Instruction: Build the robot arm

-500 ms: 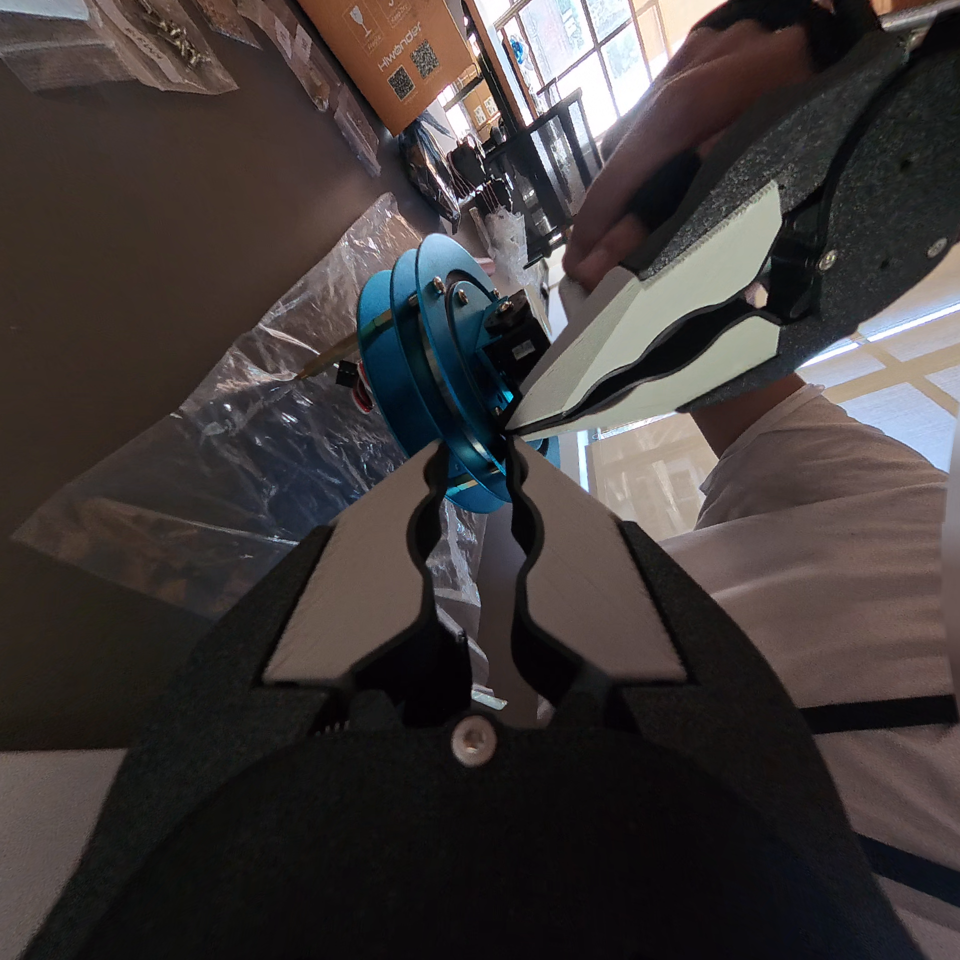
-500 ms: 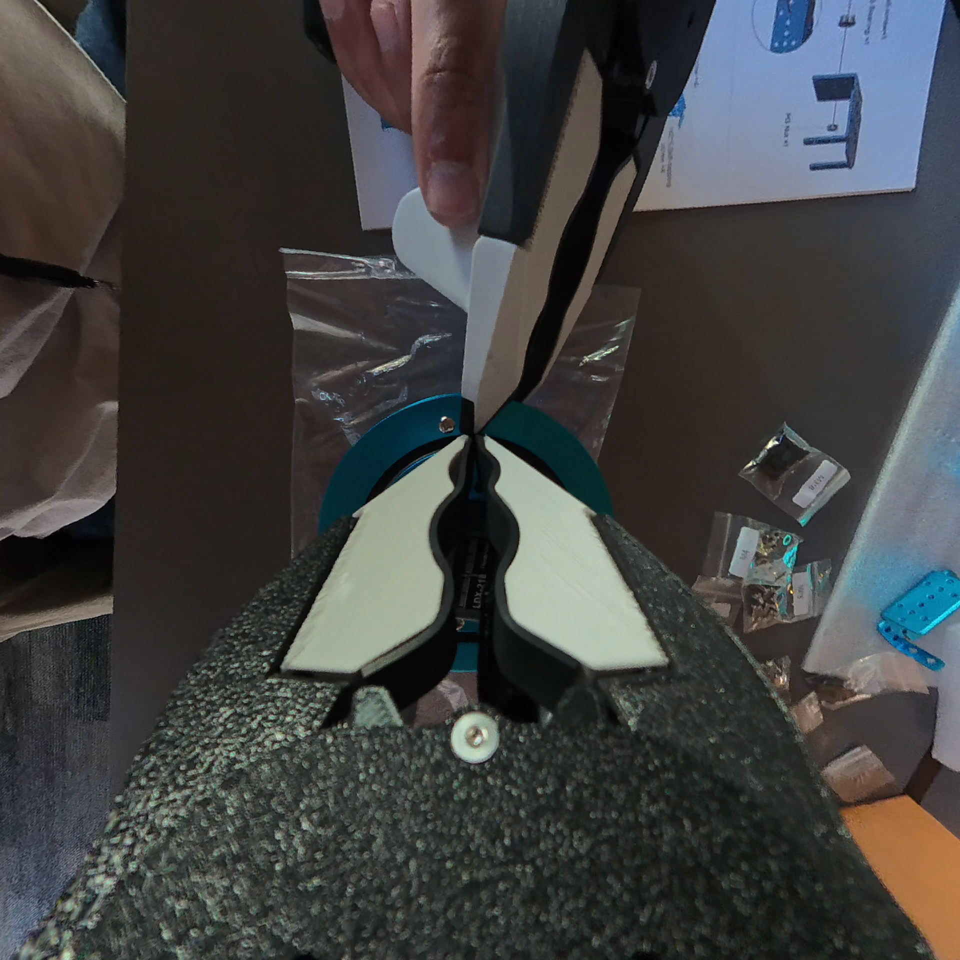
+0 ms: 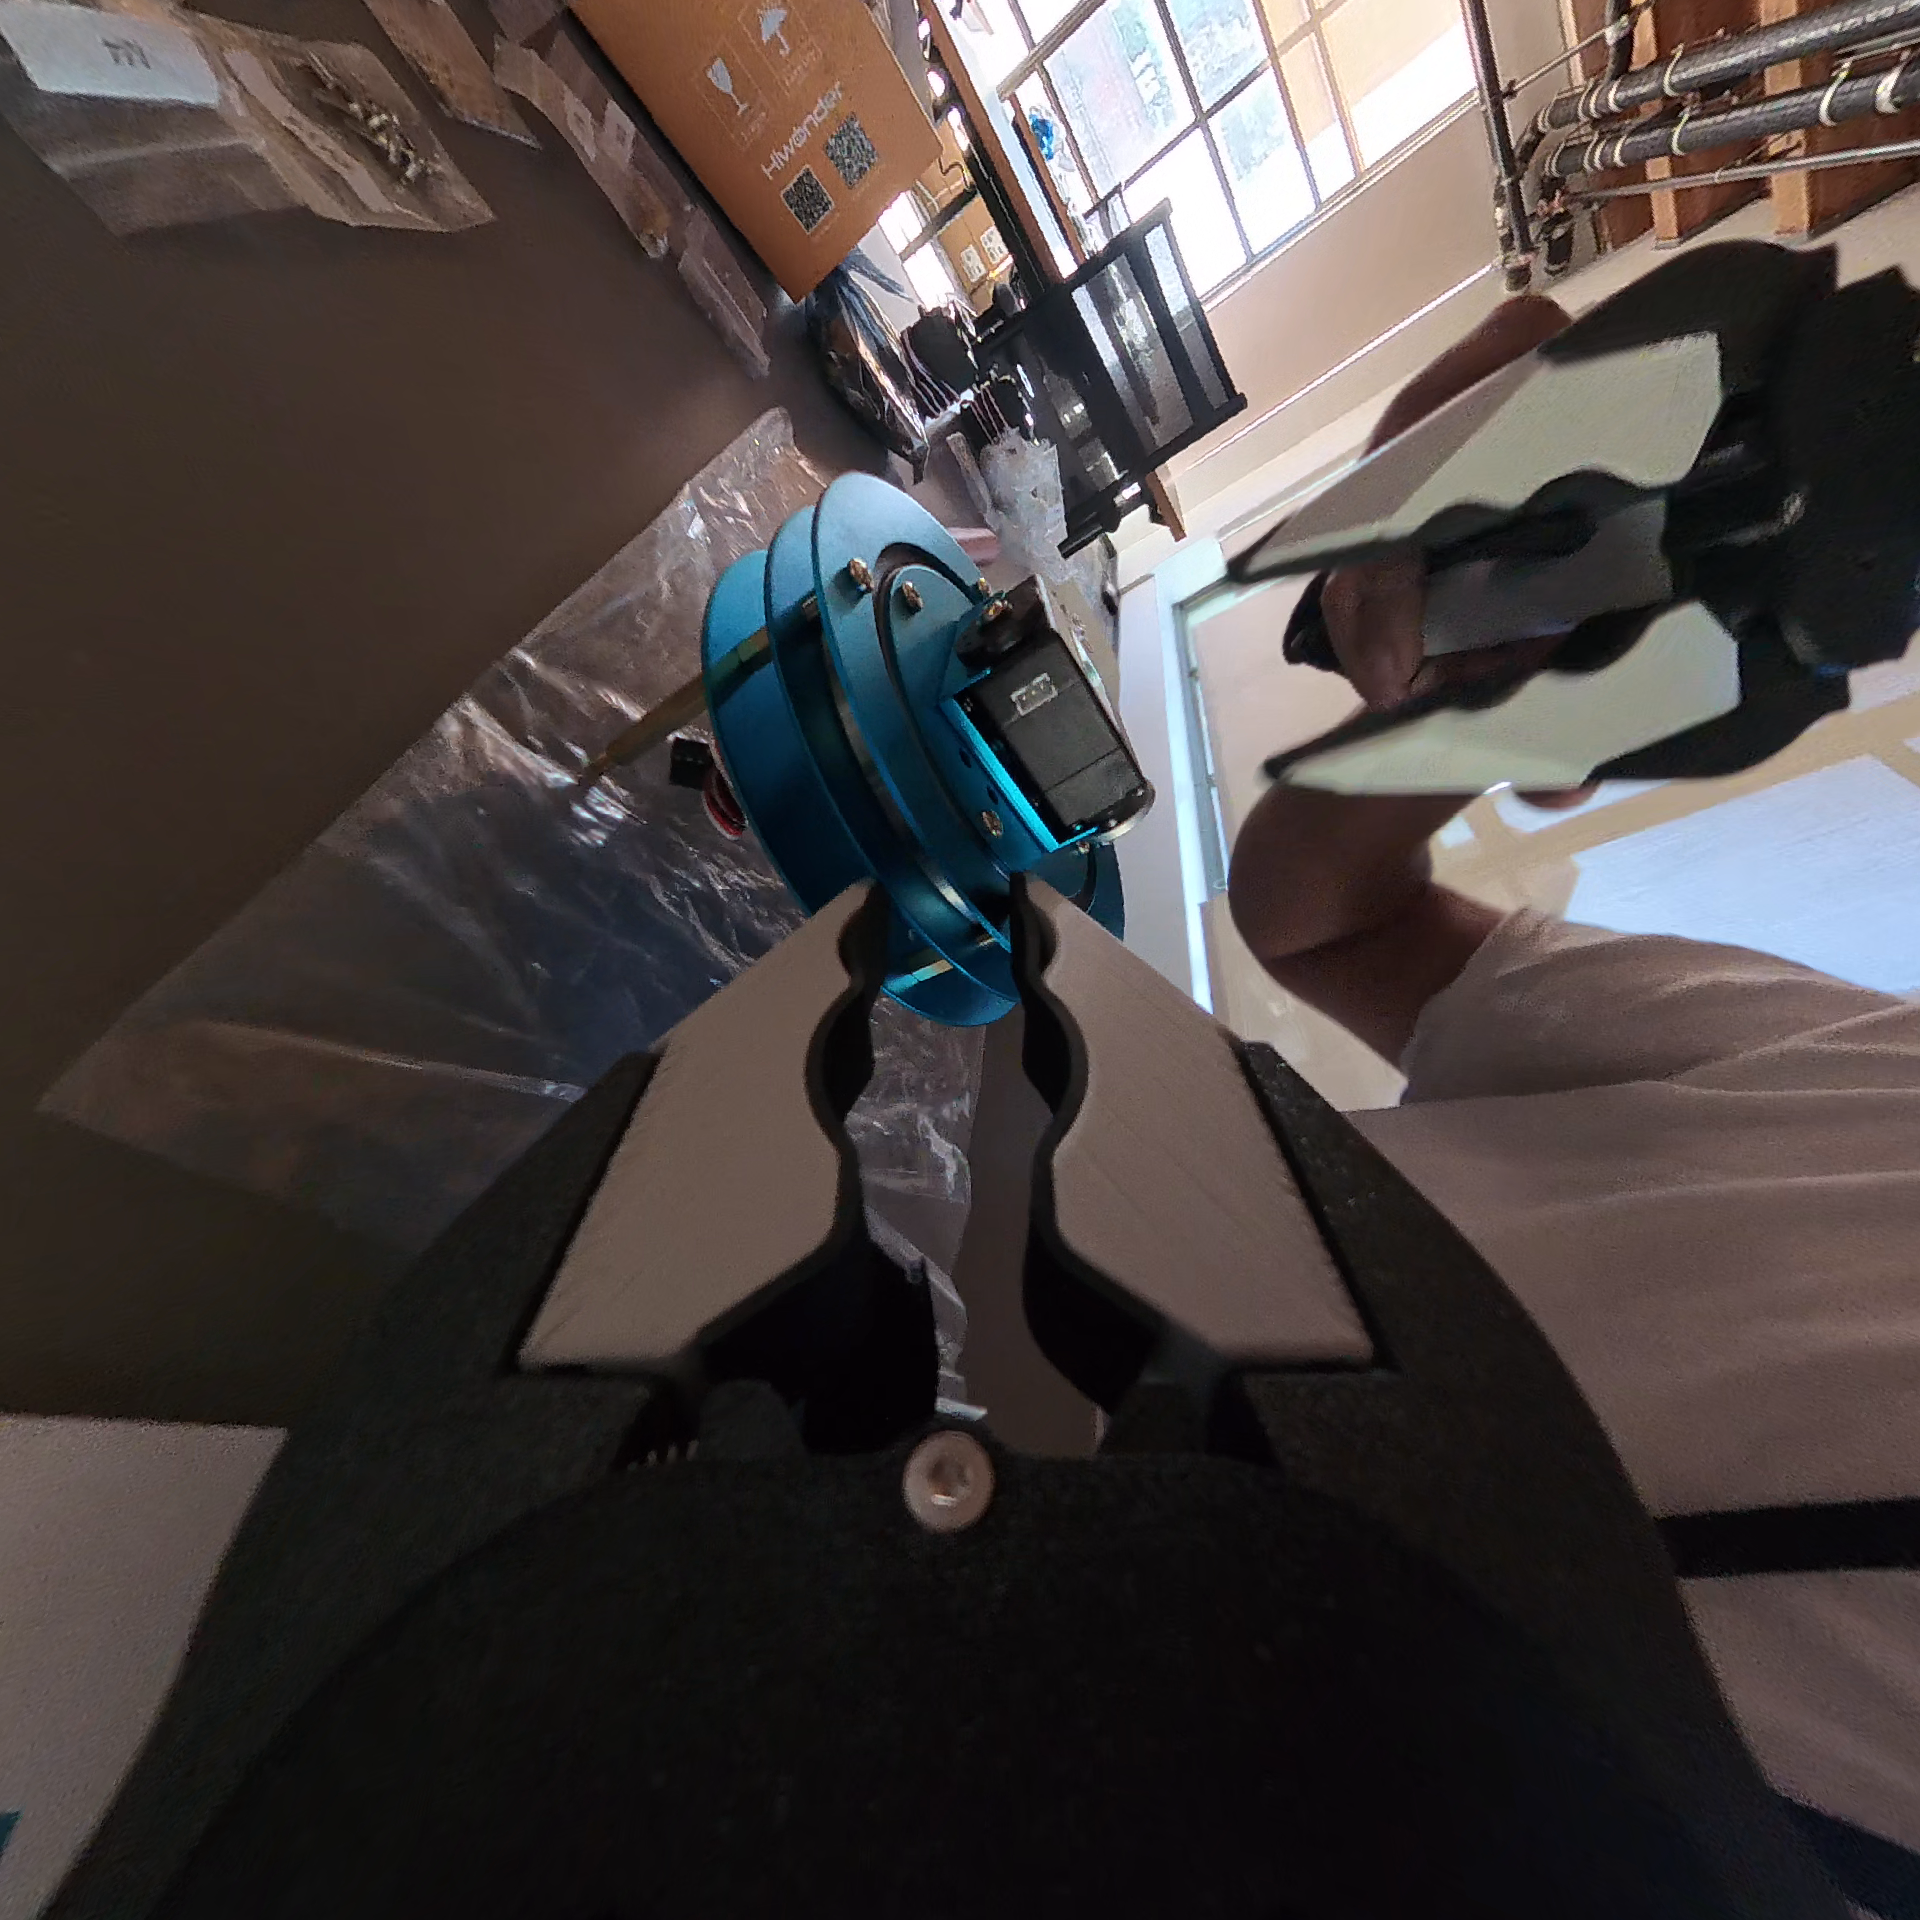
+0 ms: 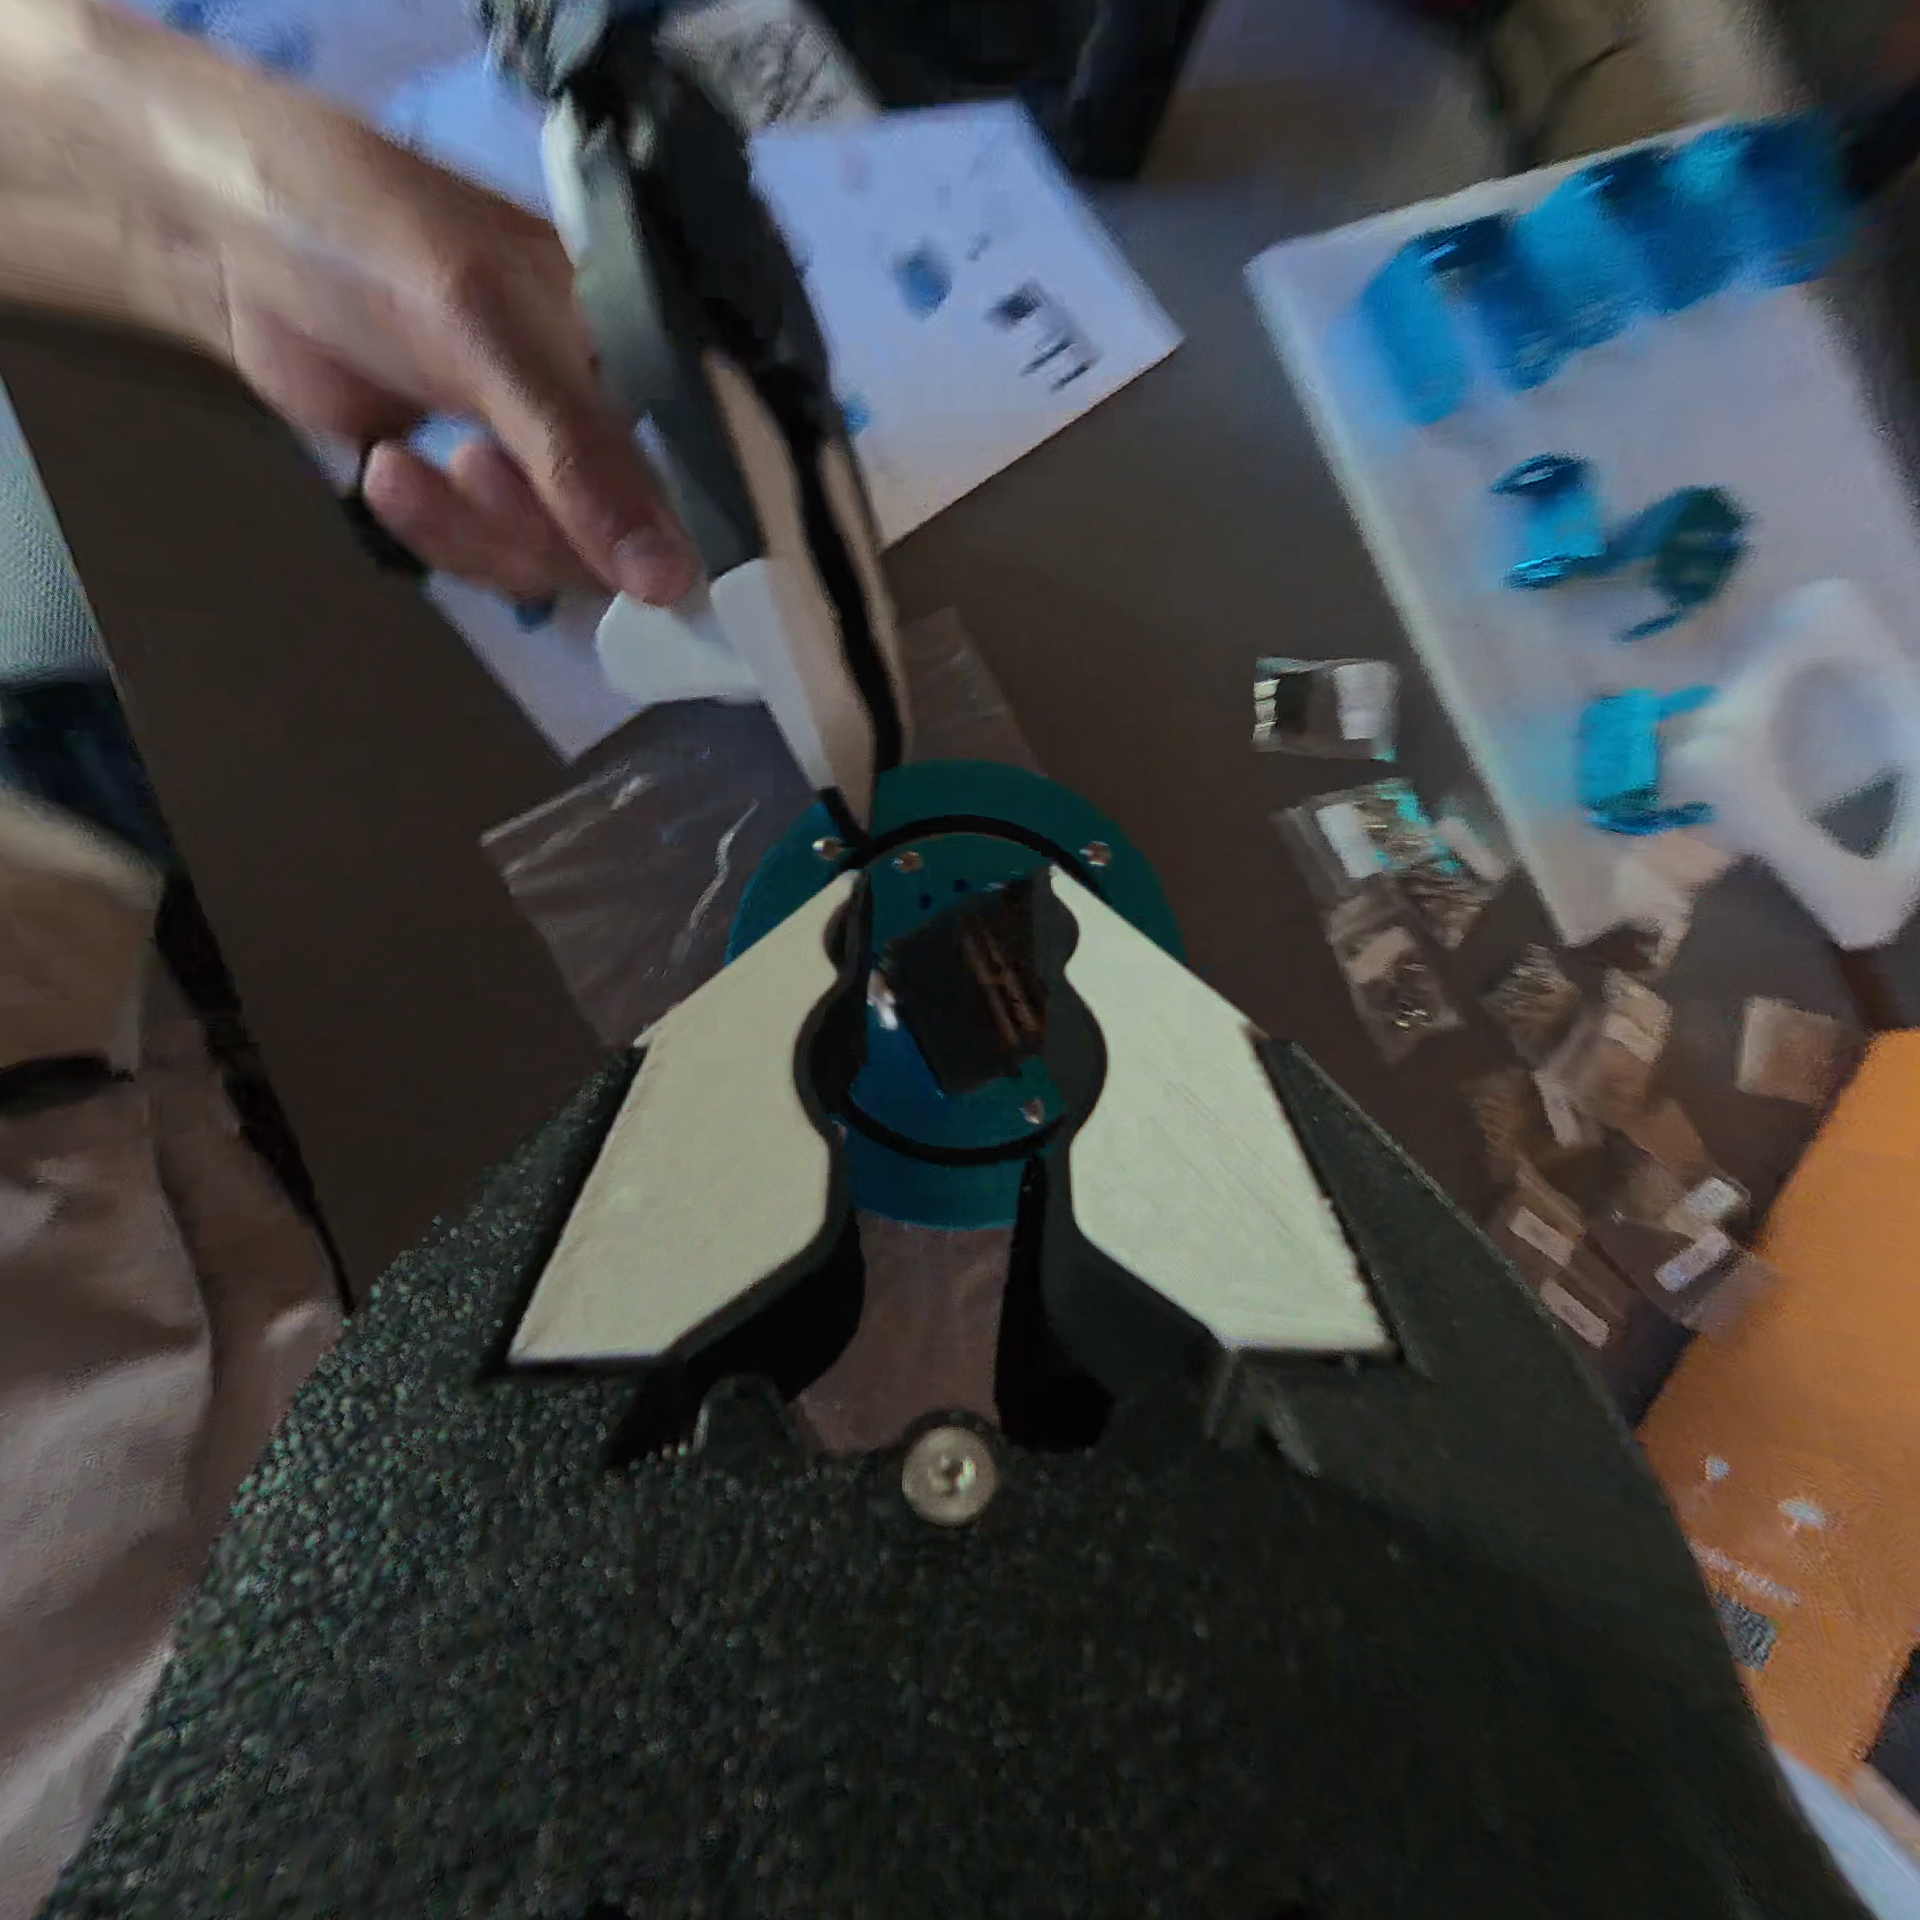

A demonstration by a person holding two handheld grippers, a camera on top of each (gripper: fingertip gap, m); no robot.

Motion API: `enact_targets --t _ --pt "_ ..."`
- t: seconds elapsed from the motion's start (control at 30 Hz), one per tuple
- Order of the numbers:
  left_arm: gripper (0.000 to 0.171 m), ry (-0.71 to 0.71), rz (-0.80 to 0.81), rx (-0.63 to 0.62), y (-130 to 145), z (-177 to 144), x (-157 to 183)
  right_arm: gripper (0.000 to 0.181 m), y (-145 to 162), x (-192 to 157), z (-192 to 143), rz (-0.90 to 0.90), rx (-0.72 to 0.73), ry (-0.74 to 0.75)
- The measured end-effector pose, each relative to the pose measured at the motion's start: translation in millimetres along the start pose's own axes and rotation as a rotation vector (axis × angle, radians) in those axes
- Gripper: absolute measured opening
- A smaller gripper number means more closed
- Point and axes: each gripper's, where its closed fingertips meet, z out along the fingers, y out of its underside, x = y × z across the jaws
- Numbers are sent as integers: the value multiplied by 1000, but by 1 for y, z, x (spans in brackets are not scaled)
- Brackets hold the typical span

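A blue round disc assembly [image 3: 821, 727] with a black servo [image 3: 1060, 727] mounted on it is held off the brown table. My left gripper [image 3: 945, 914] is shut on the rim of the disc. In the right wrist view the left gripper [image 4: 847, 810] comes in from above and pinches the disc's [image 4: 977, 800] far rim. My right gripper [image 4: 951, 883] is open, its fingers on either side of the servo [image 4: 966, 987] without touching it. In the left wrist view the right gripper [image 3: 1252, 675] hangs open and empty, off to the right of the servo.
A clear plastic bag [image 3: 468, 935] lies on the table under the disc. An instruction sheet [image 4: 987, 312], a white foam tray [image 4: 1403, 416] with blue parts, small bags of hardware [image 4: 1455, 935] and an orange cardboard box [image 4: 1787, 1299] lie around. A person's hand [image 4: 468, 343] holds the left gripper. The gap from one gripper's tips to the other's is roughly 6 centimeters.
My right gripper has opened and drawn back from the servo, which now shows fully. My left gripper still holds the disc rim.
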Motion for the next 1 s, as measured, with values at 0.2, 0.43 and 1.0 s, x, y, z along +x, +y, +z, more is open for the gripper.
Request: enact_targets --t 0.2,0.43,1.0 --pt "30 -178 278 13 -8 -6 -5 52 43 10 -30 184 398 -188" --pt "32 -138 656 74 -19 -10 28 75 73 19 11 188 461 -293" --pt "34 -247 872 13 -8 12 9 61 63 21 16 149 526 -201"
